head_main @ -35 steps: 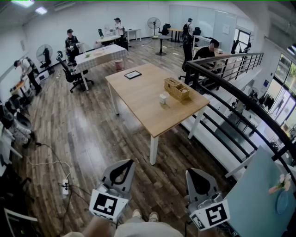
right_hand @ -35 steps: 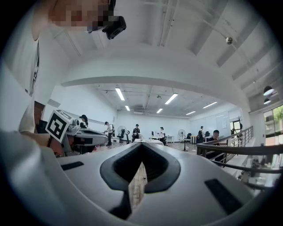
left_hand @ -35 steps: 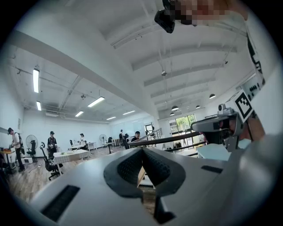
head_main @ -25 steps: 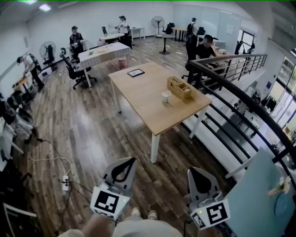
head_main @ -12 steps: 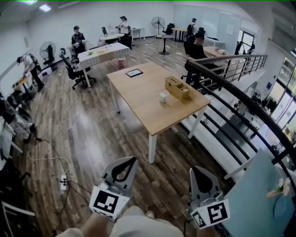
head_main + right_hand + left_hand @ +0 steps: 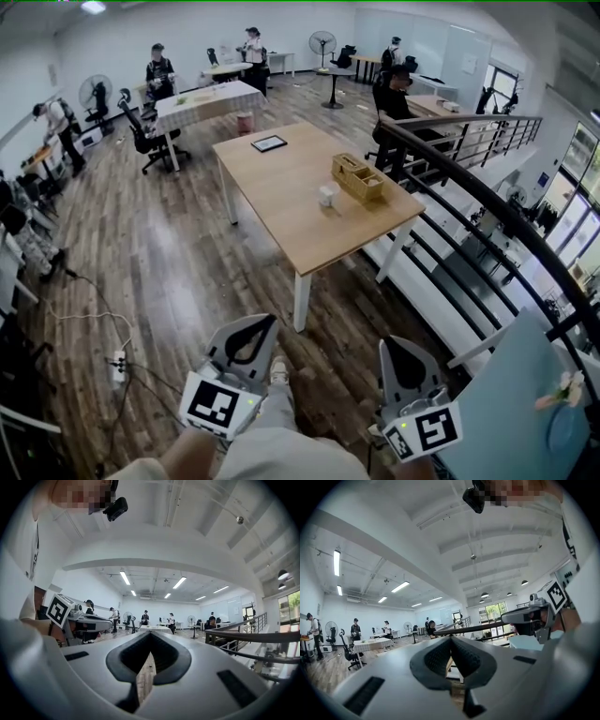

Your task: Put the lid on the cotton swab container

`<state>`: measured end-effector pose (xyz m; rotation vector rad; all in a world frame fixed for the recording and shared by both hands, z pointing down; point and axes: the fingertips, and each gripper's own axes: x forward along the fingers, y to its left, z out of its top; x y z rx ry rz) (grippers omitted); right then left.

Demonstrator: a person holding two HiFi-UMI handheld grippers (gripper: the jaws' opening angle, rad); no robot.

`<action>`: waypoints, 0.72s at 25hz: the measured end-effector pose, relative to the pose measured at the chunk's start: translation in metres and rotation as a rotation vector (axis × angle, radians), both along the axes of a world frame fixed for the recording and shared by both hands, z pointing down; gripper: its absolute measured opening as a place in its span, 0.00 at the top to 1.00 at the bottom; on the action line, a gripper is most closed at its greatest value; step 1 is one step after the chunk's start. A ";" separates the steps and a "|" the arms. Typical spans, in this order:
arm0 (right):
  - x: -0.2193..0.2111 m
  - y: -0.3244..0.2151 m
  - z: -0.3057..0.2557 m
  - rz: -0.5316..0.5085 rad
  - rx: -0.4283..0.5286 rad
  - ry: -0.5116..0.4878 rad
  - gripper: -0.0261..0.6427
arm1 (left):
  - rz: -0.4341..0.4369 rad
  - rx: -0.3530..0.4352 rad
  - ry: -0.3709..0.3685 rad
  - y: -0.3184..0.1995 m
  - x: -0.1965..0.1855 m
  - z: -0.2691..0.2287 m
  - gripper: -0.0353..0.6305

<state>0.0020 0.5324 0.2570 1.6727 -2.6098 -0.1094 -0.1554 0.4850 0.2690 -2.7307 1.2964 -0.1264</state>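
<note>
A small white container (image 6: 325,195) stands on the light wooden table (image 6: 281,202), far ahead of me, beside a wooden compartment box (image 6: 357,177). From here I cannot make out a lid. My left gripper (image 6: 263,325) and right gripper (image 6: 388,346) hang low at the bottom of the head view, over the floor and well short of the table. Both point forward and are shut, with nothing between the jaws. In the left gripper view the left gripper (image 6: 450,638) has its jaws meeting at the tip. The right gripper (image 6: 151,634) looks the same in its own view.
A dark tablet (image 6: 269,142) lies at the table's far end. A black railing (image 6: 487,211) runs along the right, with a pale blue table (image 6: 497,403) near my right side. A power strip (image 6: 116,361) and cable lie on the floor at left. Several people work at tables in the back.
I have stepped forward, so the table sits slightly closer and lower in view. A shoe now shows between the grippers. Both grippers keep their pose and stay shut.
</note>
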 end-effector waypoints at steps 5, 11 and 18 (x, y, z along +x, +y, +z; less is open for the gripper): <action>0.001 -0.024 0.014 -0.004 -0.020 0.007 0.92 | 0.020 0.000 -0.008 -0.025 0.008 0.008 0.91; 0.000 -0.070 0.024 -0.002 -0.041 0.010 0.92 | 0.039 -0.009 -0.012 -0.072 0.012 0.015 0.91; 0.002 -0.151 0.032 0.010 -0.066 0.033 0.92 | 0.057 -0.025 -0.021 -0.156 0.019 0.019 0.91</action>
